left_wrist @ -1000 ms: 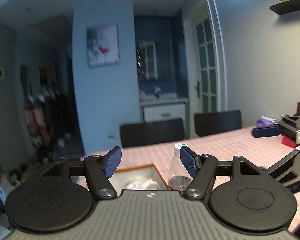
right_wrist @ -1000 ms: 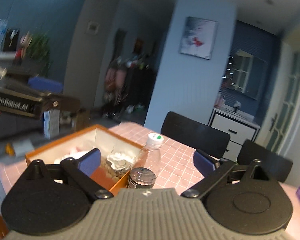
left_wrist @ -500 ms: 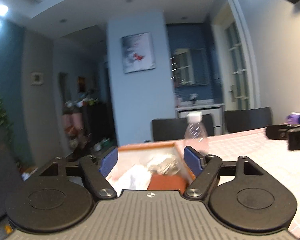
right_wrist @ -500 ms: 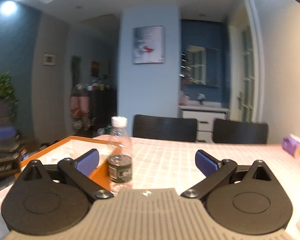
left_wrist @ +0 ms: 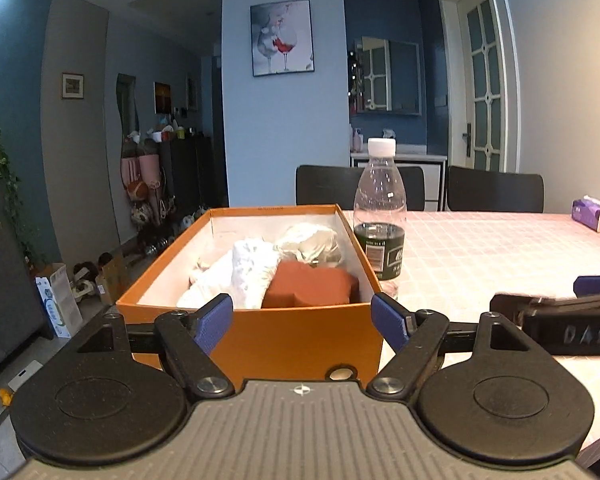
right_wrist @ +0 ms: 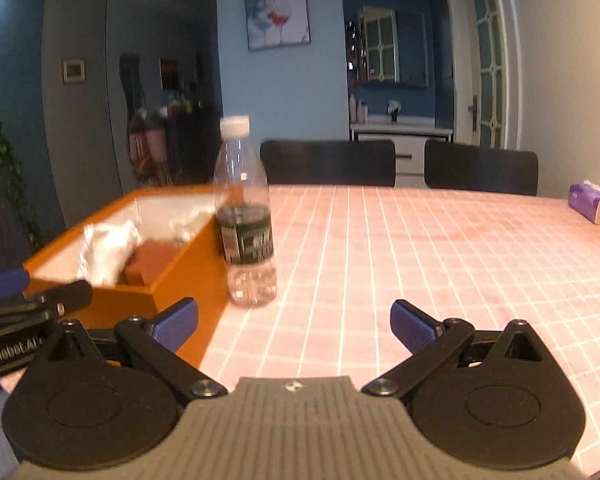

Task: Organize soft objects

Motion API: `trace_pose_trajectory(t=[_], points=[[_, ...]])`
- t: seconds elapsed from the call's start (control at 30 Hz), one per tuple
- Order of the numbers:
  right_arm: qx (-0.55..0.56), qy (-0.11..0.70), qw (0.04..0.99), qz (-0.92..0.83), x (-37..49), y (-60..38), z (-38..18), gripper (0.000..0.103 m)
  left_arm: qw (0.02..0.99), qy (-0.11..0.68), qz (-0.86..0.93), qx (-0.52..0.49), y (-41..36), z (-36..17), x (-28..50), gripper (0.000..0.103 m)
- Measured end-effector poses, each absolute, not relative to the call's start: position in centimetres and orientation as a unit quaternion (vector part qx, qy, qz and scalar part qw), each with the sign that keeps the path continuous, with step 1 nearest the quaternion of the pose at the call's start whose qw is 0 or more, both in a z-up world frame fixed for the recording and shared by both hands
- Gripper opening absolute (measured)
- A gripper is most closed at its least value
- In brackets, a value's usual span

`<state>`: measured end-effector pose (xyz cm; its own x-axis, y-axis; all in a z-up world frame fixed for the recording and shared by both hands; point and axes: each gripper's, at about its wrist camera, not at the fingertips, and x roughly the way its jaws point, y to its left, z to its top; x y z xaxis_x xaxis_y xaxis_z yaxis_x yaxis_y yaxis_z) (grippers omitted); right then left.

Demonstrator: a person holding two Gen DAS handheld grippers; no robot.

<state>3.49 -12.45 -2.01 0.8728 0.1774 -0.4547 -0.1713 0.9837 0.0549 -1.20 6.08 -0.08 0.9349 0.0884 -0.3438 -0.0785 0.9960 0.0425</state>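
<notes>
An orange box (left_wrist: 260, 344) stands on the table's left end and holds white cloths (left_wrist: 244, 272) and a rust-red soft block (left_wrist: 308, 288). It also shows in the right wrist view (right_wrist: 180, 276) with the cloths (right_wrist: 108, 248). My left gripper (left_wrist: 304, 318) is open and empty, just in front of the box's near wall. My right gripper (right_wrist: 294, 326) is open and empty over the table, right of the box. Each gripper shows at the edge of the other's view.
A clear plastic bottle (left_wrist: 380, 216) with a dark label stands against the box's right side, also in the right wrist view (right_wrist: 246, 216). The pink checked table (right_wrist: 420, 260) stretches right. A purple tissue pack (left_wrist: 590, 214) lies far right. Two black chairs (right_wrist: 328, 162) stand behind.
Both grippers have swung and drawn back toward the table's near edge, levelling out. The box and bottle now sit ahead of them. Both stay open and empty.
</notes>
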Motion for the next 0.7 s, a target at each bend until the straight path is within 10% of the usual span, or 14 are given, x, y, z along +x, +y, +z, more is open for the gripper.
trace_pose_trajectory(t=[0.7], points=[[0.031, 0.275, 0.956, 0.093, 4.5, -12.9, -3.2, 0.1, 0.978, 0.206, 0.036, 0.026, 4.2, -1.0, -0.8, 0.092]])
